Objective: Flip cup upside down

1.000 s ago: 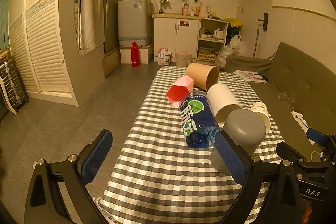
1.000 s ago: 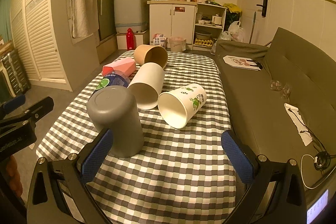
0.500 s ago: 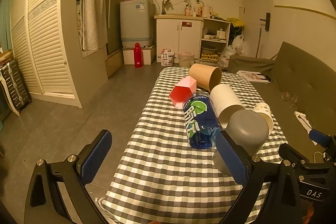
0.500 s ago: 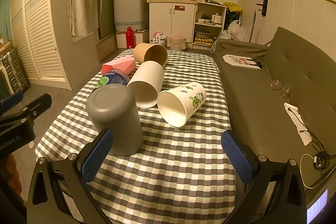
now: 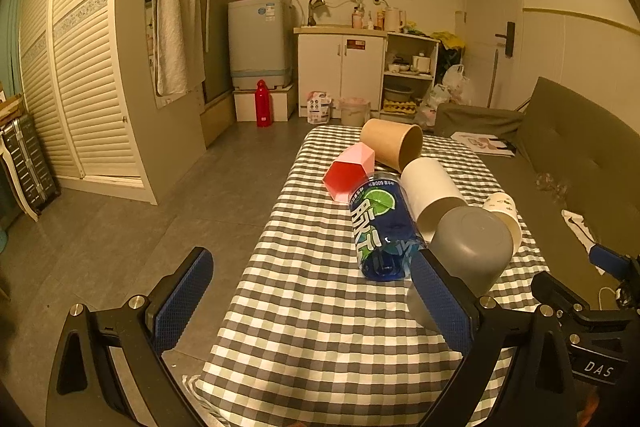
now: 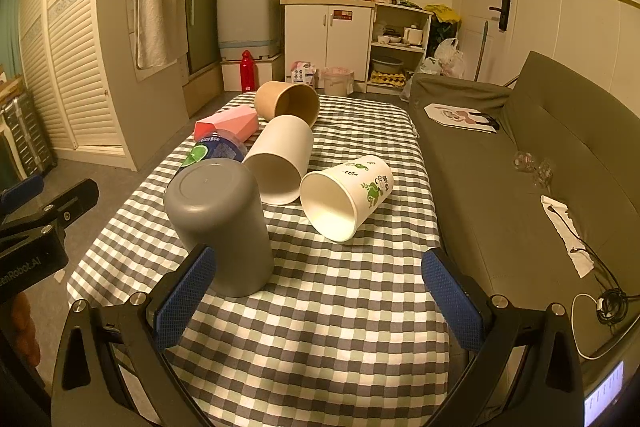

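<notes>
A grey cup (image 6: pixel 219 227) stands upside down on the checked table (image 6: pixel 328 307), near its left side; it also shows in the left wrist view (image 5: pixel 468 251). A white cup with green leaf print (image 6: pixel 346 195) lies on its side, mouth toward me. A plain white cup (image 6: pixel 280 163) and a brown paper cup (image 6: pixel 288 103) lie on their sides behind it. My right gripper (image 6: pixel 318 301) is open and empty, just in front of the grey cup. My left gripper (image 5: pixel 308 299) is open and empty, left of the grey cup.
A blue drink bottle (image 5: pixel 380 227) and a pink box (image 5: pixel 350 173) lie on the table's left part. A green sofa (image 6: pixel 540 167) runs along the table's right side. Tiled floor (image 5: pixel 120 227) lies to the left. Kitchen cabinets (image 6: pixel 328 39) stand at the back.
Both grippers have drawn back and risen slightly, so the cups look a little farther off. The grey cup stays upside down. Nothing on the table moved.
</notes>
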